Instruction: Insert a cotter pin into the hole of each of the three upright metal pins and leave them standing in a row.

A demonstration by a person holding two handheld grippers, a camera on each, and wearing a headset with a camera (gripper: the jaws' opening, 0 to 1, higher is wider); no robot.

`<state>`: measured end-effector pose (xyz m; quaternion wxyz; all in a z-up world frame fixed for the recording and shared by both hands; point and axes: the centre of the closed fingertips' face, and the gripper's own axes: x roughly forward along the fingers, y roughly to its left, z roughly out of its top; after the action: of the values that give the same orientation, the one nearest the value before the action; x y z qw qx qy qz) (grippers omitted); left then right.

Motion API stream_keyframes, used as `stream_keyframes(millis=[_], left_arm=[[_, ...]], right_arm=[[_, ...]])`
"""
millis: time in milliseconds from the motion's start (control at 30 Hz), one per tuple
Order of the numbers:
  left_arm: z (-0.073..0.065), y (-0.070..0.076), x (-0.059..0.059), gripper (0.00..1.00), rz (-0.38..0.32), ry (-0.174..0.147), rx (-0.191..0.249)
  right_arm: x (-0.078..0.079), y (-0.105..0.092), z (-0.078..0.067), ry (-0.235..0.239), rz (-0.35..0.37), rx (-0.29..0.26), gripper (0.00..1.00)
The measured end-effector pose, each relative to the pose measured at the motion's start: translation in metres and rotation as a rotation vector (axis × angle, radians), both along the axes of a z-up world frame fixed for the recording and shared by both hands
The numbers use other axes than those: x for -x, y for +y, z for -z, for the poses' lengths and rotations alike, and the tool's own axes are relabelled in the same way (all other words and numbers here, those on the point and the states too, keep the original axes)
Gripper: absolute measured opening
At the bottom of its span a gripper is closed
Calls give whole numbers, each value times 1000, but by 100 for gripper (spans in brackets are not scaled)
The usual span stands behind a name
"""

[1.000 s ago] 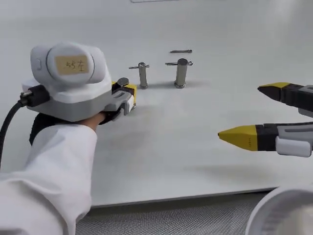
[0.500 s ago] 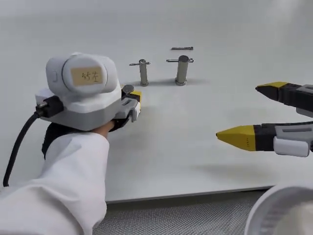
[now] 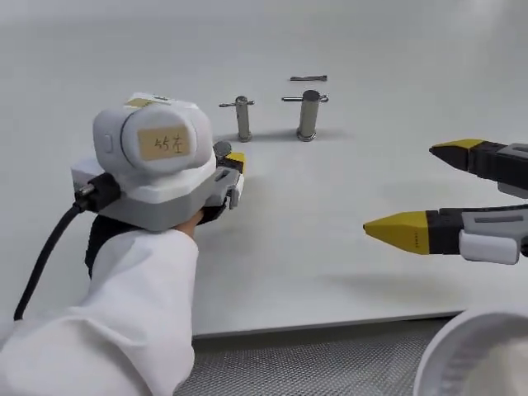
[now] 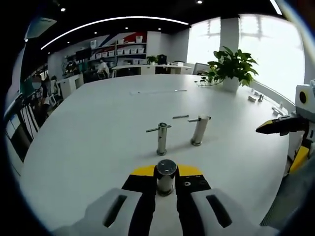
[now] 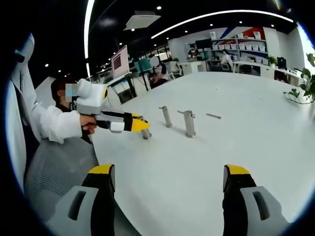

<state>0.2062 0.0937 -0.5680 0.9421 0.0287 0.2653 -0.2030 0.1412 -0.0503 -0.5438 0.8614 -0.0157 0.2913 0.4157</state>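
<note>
With our left gripper (image 3: pixel 233 162) clamped on the third metal pin (image 4: pixel 166 176), we should set it down upright in line with the nearer fitted pin (image 4: pixel 162 139) at 12 o'clock and the farther fitted pin (image 4: pixel 199 130) at 1 o'clock, leaving our wide, empty right gripper (image 5: pixel 169 172) to fetch the loose cotter pin (image 4: pixel 180 116) just beyond them.

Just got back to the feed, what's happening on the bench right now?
The left claw is shut on an upright metal pin with no cotter pin showing, at the white table. Two pins beyond it already carry cotter pins, and one loose cotter pin lies behind them. The right claw hangs open, off to the side.
</note>
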Motion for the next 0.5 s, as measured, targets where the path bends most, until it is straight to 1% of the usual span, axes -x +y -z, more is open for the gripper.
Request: stream_keyframes(millis=[33, 67, 100, 133, 167, 200, 233, 267, 300, 333, 367, 400, 433, 467, 500], left_arm=[[-2, 1, -1, 13, 16, -19, -32], [-2, 4, -2, 17, 26, -19, -80], [-2, 3, -2, 23, 16, -11, -60], [-1, 3, -1, 29, 23, 9, -40], [0, 3, 1, 36, 28, 28, -31], [2, 3, 2, 40, 40, 40, -32], [2, 4, 3, 41, 51, 43, -30], [1, 5, 4, 41, 57, 40, -28], [1, 6, 4, 43, 62, 45, -19], [2, 5, 6, 46, 69, 66, -2], [2, 3, 10, 53, 106, 81, 7], [1, 2, 11, 57, 121, 81, 8], [-3, 3, 11, 61, 140, 77, 15], [-5, 3, 12, 68, 155, 82, 22], [-7, 3, 14, 73, 176, 97, 37]], right_arm=[[1, 0, 0, 1, -1, 1, 89], [1, 1, 0, 1, -3, 1, 89], [1, 2, 0, 1, -5, 0, 89], [1, 3, 0, 3, -5, -1, 89], [1, 2, 0, 3, -6, -1, 89], [1, 2, 0, 2, -6, -2, 89], [1, 2, 0, 3, -7, -1, 89], [2, 3, 0, 3, -8, -1, 89], [2, 3, 0, 4, -8, -1, 89], [2, 3, 0, 5, -9, 0, 89], [2, 3, 0, 6, -10, 0, 89], [3, 3, 0, 6, -10, 1, 89], [3, 3, 1, 7, -11, 5, 89], [2, 2, 1, 8, -9, 7, 88], [2, 1, 1, 7, -9, 6, 88]])
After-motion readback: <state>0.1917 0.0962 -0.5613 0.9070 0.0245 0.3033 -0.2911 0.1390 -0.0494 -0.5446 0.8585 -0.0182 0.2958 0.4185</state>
